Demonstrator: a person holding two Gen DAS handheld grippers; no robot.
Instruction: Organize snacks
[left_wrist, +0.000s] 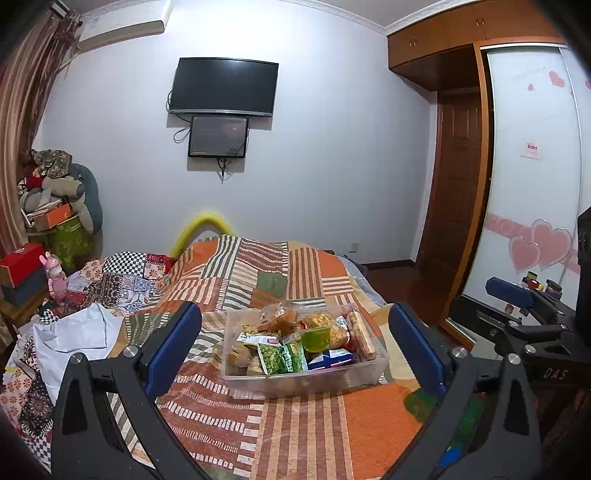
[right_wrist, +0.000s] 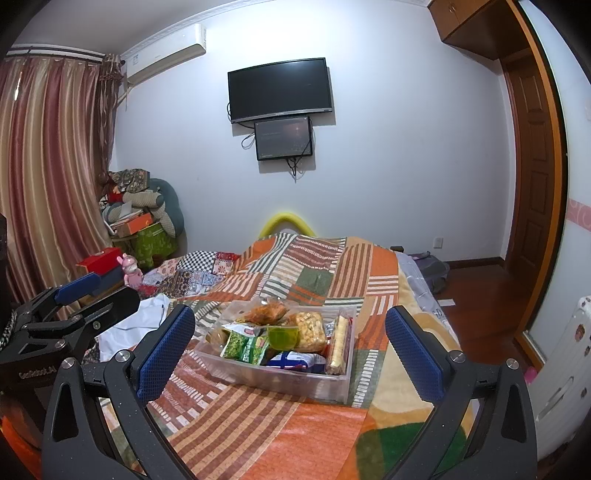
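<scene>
Snacks (left_wrist: 295, 343) lie heaped in clear bin (left_wrist: 373, 363) on bed (left_wrist: 295, 424). Left hand-held gripper (left_wrist: 295, 354) and right hand-held gripper (right_wrist: 290, 354) both spread, empty, hovering near. Fits sorted or unsorted; approach packets squarely.

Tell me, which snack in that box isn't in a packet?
The green jelly cup, in the middle of the clear box. It's a small see-through cup, while the green pea packets, the blue packet and the others are wrapped bags.

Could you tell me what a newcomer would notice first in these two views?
A clear plastic bin heaped with snack packets sits on the orange patchwork bedspread, dead ahead of both open grippers, left gripper and right gripper. Behind it, a dark television hangs on the far wall.
</scene>
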